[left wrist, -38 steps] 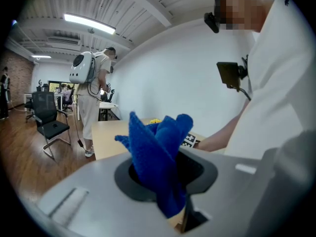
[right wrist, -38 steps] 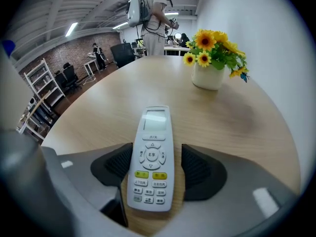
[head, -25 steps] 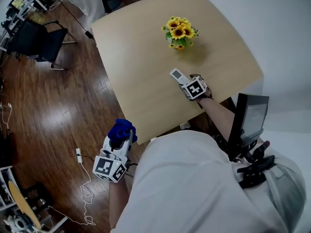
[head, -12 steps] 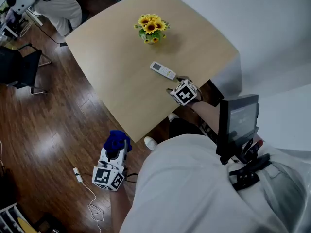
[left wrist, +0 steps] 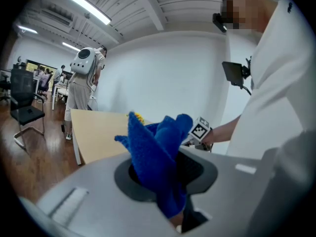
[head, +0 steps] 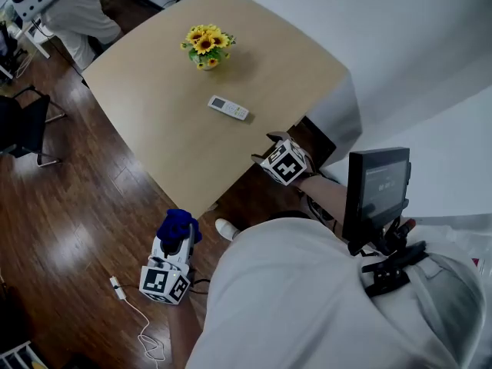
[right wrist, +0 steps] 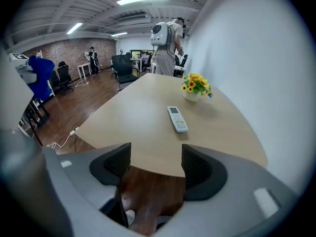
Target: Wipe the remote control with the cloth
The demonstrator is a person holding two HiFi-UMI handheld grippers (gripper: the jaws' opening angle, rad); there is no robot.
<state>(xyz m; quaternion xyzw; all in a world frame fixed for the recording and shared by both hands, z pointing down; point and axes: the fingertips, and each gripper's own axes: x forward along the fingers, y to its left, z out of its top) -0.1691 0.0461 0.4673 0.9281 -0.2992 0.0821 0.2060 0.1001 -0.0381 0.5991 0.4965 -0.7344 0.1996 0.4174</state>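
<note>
Slim white remote control (head: 229, 108) lies flat, screen end away from the wide-open, empty right gripper (right wrist: 157, 163) (left gripper (head: 174, 243) clamps crumpled blue cloth (left wrist: 157, 149)).

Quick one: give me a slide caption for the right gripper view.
Open, empty right gripper just off the table edge, facing the remote lying flat, flowers beyond.

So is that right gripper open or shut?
Open. The right gripper shows its jaws apart, with nothing between them.

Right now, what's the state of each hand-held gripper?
Left hand-held gripper: closed on the cloth.
Right hand-held gripper: open, holding nothing.
</note>
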